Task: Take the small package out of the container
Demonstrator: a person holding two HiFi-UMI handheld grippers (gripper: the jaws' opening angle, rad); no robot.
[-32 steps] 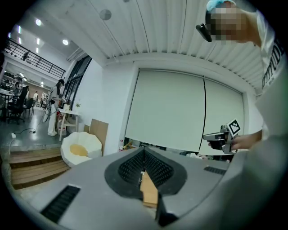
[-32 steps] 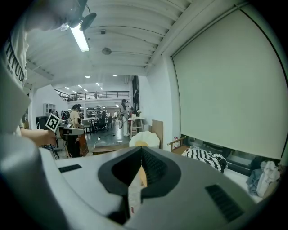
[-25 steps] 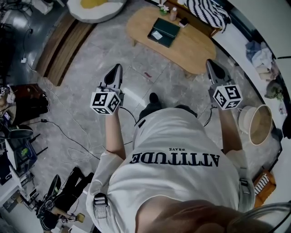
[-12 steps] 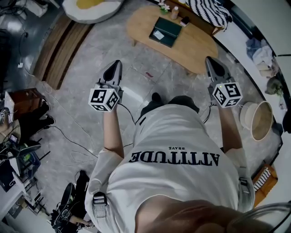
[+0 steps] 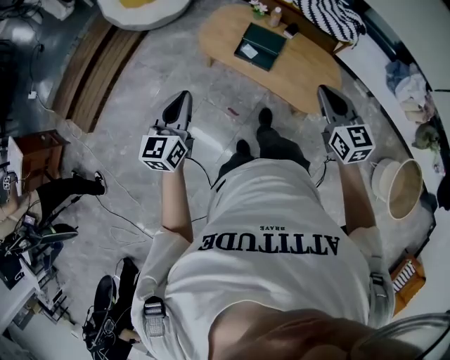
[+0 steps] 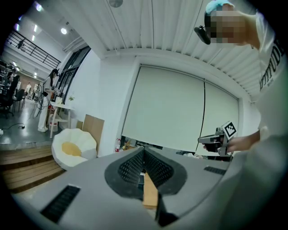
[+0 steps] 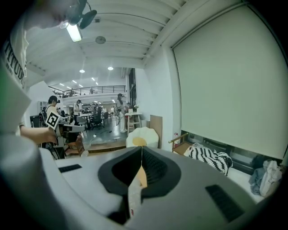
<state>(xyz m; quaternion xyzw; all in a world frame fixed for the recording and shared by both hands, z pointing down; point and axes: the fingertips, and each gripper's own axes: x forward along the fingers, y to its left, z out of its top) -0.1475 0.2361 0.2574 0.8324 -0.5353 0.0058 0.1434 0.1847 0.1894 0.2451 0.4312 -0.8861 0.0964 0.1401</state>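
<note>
Head view is showing the package, small and white, lying inside the container, toward its left end. That container, dark green and flat, is resting on the wooden table, roughly midway along it. A bottle is standing just beyond the container near the table's far edge, with a small dark object lying beside it. A striped cushion is lying behind the table.

I am standing on the stone floor short of the table, well apart from the container, and I am holding both claws out in front of me. My left claw is pointing over bare floor to the left of the table. My right claw is showing against the table's near edge, toward its right end. Neither one is touching the container or the package.

Left gripper view is showing my left jaws pressing together tip to tip, gripping nothing. Right gripper view is showing the same of my right jaws: fully closed and empty.

My shoe is stepping out between the two claws. A round basket is sitting on the floor to the right of my right arm, and an egg-shaped beanbag is lying far off beyond my left claw.
</note>
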